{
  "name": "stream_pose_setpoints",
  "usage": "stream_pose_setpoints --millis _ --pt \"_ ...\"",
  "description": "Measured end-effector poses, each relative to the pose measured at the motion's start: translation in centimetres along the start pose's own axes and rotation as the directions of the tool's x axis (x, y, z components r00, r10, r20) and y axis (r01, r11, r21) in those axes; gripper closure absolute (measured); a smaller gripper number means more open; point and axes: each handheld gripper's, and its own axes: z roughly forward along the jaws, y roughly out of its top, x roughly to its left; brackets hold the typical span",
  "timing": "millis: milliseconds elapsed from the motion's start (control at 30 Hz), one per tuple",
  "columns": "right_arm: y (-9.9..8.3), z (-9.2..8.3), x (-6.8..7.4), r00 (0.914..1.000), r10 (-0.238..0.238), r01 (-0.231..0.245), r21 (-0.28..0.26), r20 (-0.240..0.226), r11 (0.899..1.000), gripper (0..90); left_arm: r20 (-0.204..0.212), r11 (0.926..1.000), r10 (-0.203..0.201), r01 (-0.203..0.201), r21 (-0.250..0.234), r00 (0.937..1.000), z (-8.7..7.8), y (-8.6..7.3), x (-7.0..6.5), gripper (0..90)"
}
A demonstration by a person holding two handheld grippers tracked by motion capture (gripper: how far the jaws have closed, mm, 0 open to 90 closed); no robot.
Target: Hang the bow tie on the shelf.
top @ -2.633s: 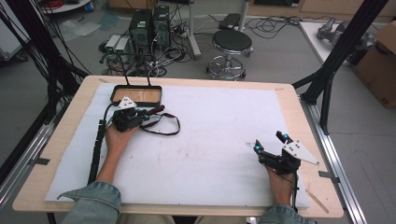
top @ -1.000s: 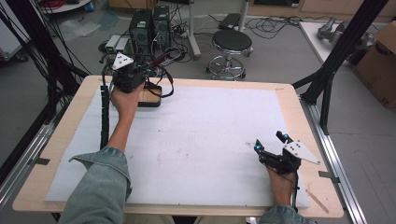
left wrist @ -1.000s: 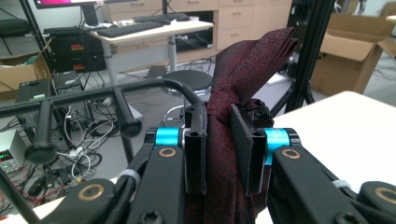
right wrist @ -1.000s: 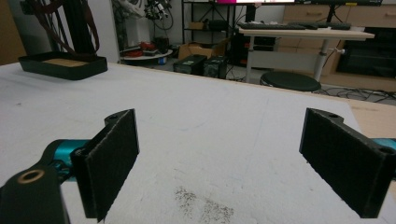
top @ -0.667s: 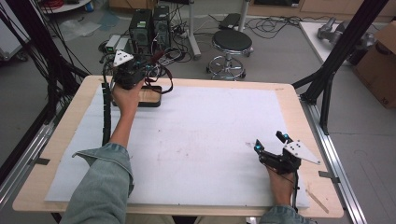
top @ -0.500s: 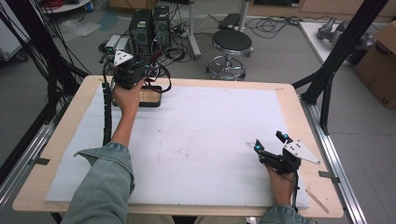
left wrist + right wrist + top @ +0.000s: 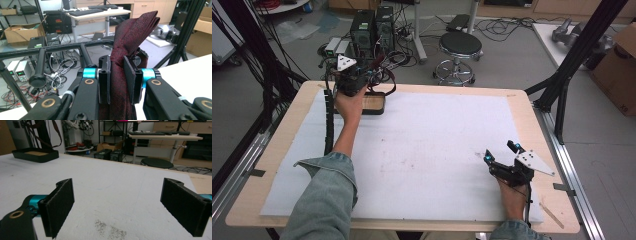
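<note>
My left gripper (image 7: 350, 76) is raised over the table's far left corner, shut on a dark red tie (image 7: 126, 35). The folded cloth stands up between the jaws in the left gripper view, and the left gripper (image 7: 117, 61) has both pads pressed on it. In the high view the tie (image 7: 392, 86) loops down beside the hand. Below it sits a shallow black tray (image 7: 373, 103), and a black rack bar (image 7: 62, 47) crosses just beyond the jaws. My right gripper (image 7: 498, 151) rests open on the white sheet at the near right, with nothing between its pads (image 7: 60, 205).
A white foam sheet (image 7: 437, 140) covers most of the wooden table. Past the far edge are computer towers (image 7: 372, 25) and a round stool (image 7: 460, 45) on the floor. Black frame posts (image 7: 569, 65) stand at both sides. The tray (image 7: 35, 155) lies far ahead of the right gripper.
My left gripper has risen from the table in front of the tray and moved back over the far edge, carrying the tie. The right gripper has not moved.
</note>
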Motion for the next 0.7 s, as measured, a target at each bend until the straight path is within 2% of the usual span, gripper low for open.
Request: stream_pose_setpoints --millis 67,367,500,700 --pt "-0.01 0.01 -0.02 1.0 0.0 0.0 0.001 -0.001 1.0 10.9 0.005 0.9999 -0.011 0.011 -0.002 0.9999 0.05 -0.12 0.07 75.2" --pt "0.0 0.03 0.01 1.0 0.004 -0.004 0.002 -0.002 1.0 11.0 0.001 1.0 -0.008 0.008 0.0 1.0 0.19 -0.71 0.14 74.7" --pt "-0.01 0.04 -0.03 1.0 0.002 -0.002 0.003 -0.001 1.0 10.9 -0.012 0.9999 0.017 -0.017 0.001 0.9998 0.2 -0.83 0.06 74.4" --pt "-0.01 0.04 -0.03 1.0 0.002 -0.002 0.003 -0.001 1.0 10.9 -0.012 0.9995 0.03 -0.03 0.006 0.9995 0.32 -0.97 -0.04 73.2"
